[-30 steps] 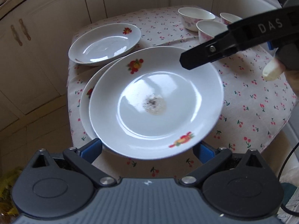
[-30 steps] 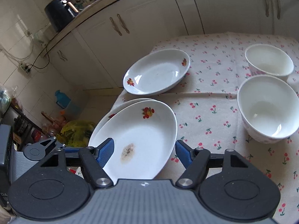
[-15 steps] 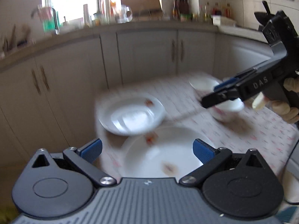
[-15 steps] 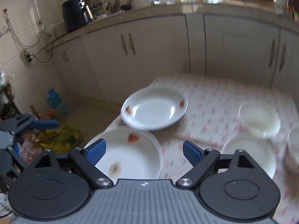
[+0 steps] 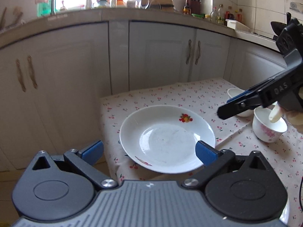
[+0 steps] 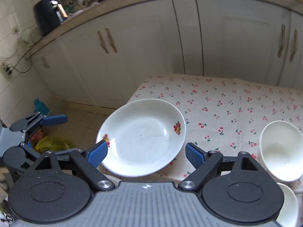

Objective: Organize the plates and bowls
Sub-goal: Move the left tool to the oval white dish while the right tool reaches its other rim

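A white plate point(image 5: 166, 138) with fruit prints lies near the left edge of the cherry-print tablecloth point(image 5: 181, 94). My left gripper point(image 5: 149, 151) hangs open just short of it, apart from it. The right wrist view shows the same plate point(image 6: 142, 136) ahead of my right gripper point(image 6: 145, 154). Its jaws stand wide and are closing, with nothing held between them. One of its fingers point(image 5: 238, 105) hovers over the white bowls point(image 5: 269, 126) at the right. The stacked plates are hidden below the gripper bodies.
Pale cabinet doors point(image 5: 157, 56) stand close behind the table under a cluttered counter. More bowls point(image 6: 280, 149) sit at the table's right side. Off the left edge the floor holds a yellow bag point(image 6: 51, 143) and a teal bottle point(image 6: 40, 106).
A second ago a stained plate sat between both pairs of jaws over another plate. Both grippers have since pulled back and tilted up, the right jaws have widened, and that stack has left view.
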Demonstrator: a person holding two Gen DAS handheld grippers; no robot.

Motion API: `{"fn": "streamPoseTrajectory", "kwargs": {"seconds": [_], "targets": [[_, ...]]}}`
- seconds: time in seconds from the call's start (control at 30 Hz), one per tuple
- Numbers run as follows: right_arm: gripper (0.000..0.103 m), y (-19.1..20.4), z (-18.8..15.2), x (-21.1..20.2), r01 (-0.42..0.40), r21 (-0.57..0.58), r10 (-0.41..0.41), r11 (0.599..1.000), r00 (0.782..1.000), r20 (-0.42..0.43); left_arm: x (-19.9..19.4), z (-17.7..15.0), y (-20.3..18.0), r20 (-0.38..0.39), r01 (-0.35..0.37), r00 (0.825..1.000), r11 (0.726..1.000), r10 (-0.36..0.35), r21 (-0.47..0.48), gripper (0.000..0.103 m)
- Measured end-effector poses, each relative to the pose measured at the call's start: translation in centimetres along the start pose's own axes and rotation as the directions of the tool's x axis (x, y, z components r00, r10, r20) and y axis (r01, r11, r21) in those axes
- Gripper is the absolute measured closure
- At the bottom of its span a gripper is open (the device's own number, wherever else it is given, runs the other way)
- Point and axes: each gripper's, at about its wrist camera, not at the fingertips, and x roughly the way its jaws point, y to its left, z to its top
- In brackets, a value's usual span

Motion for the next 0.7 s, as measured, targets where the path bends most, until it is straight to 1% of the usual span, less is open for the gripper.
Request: {"fn": "streamPoseTrajectory", "kwargs": {"seconds": [0.07, 0.13, 0.17, 0.2, 0.27, 0.33, 0.37, 0.5, 0.6, 0.7], "targets": [[0.013, -0.6, 0.5, 1.6, 0.013, 0.029, -0.013, 0.999, 1.0, -0.021, 1.5, 0.1, 0.8, -0.026, 0.015, 1.0, 1.0, -0.016, -0.022, 0.001], [0.017, -1.2, 0.8, 3.1, 0.016, 0.061, -0.014, 0.998, 0.999, -0.039, 2.9, 0.0, 1.6, -0.063, 0.039, 0.997, 0.996, -0.045, -0.082, 0.002], [0.021, -1.4, 0.8, 3.6, 0.021, 0.07, -0.017, 0.997, 0.999, -0.047, 3.5, 0.0, 1.9, -0.08, 0.045, 0.995, 0.992, -0.055, -0.116, 0.004], [0.024, -1.5, 0.9, 4.2, 0.025, 0.075, -0.021, 0.997, 0.998, -0.054, 4.0, 0.0, 2.2, -0.086, 0.058, 0.994, 0.987, -0.072, -0.148, 0.007], [0.025, -1.6, 1.1, 5.0, 0.03, 0.079, -0.024, 0.996, 0.997, -0.068, 4.8, 0.2, 2.6, -0.097, 0.075, 0.991, 0.977, -0.095, -0.198, 0.011], [0.025, -1.7, 1.2, 5.6, 0.026, 0.079, -0.02, 0.997, 0.997, -0.073, 5.6, 0.5, 2.9, -0.112, 0.081, 0.988, 0.968, -0.11, -0.239, 0.011], [0.026, -1.8, 1.3, 5.9, 0.03, 0.082, -0.023, 0.996, 0.997, -0.077, 6.1, 0.7, 3.1, -0.13, 0.07, 0.986, 0.964, -0.106, -0.257, 0.011], [0.027, -2.6, 1.6, 6.6, 0.044, 0.117, -0.035, 0.992, 0.996, -0.082, 7.0, 1.2, 3.3, -0.145, 0.03, 0.987, 0.969, -0.067, -0.245, 0.011], [0.027, -3.0, 1.2, 6.6, 0.045, 0.112, -0.035, 0.993, 0.995, -0.093, 6.8, 1.1, 2.8, -0.14, 0.049, 0.987, 0.981, -0.076, -0.188, 0.011], [0.028, -3.2, 1.2, 6.7, 0.053, 0.098, -0.043, 0.994, 0.994, -0.104, 6.7, 0.9, 2.7, -0.146, 0.09, 0.983, 0.983, -0.113, -0.16, 0.011]]}}
